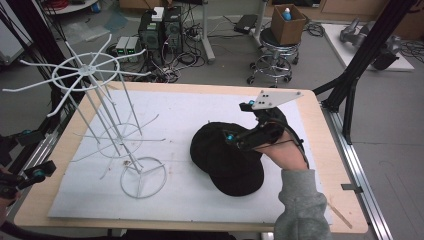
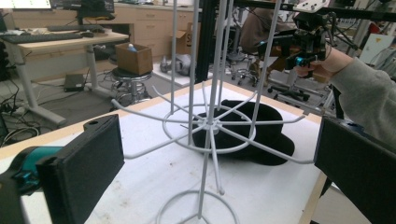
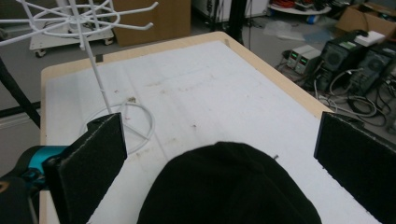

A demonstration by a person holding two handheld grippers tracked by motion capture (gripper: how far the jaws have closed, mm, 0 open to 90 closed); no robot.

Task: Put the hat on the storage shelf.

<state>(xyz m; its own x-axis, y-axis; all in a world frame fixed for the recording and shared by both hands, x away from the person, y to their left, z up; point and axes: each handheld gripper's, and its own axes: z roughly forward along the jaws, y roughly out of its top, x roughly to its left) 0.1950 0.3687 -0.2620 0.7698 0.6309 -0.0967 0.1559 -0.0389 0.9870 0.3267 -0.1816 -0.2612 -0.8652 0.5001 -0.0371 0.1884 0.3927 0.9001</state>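
A wooden table (image 1: 327,150) carries a white mat (image 1: 200,115) that covers most of its top; the table's near edge is cut off by the bottom of the high view. On the left half of the mat stands a white wire rack (image 1: 100,100) with a ring base, a central pole and 2 tiers of radiating hooks. In the left gripper view the rack (image 2: 208,126) runs out of the top of the frame, so its upper tier is cut off there.

On the right half of the mat lies a black hat (image 1: 225,157), well apart from the rack's base. Its far side is partly hidden under the right gripper (image 1: 250,131), and whether the dark mass is 1 hat or 2 overlapping is hard to make out. In the right gripper view the hat (image 3: 229,186) sits low between the 2 spread jaws, its near part cut off by the bottom edge; the jaws touch nothing, so this gripper is released. The right hand (image 1: 286,152) and grey sleeve come up from below.

The left gripper (image 1: 30,177) sits off the table's left edge, small and dim. In the left gripper view its jaws stand wide apart, gripping nothing, framing the rack and the hat (image 2: 261,135) beyond.
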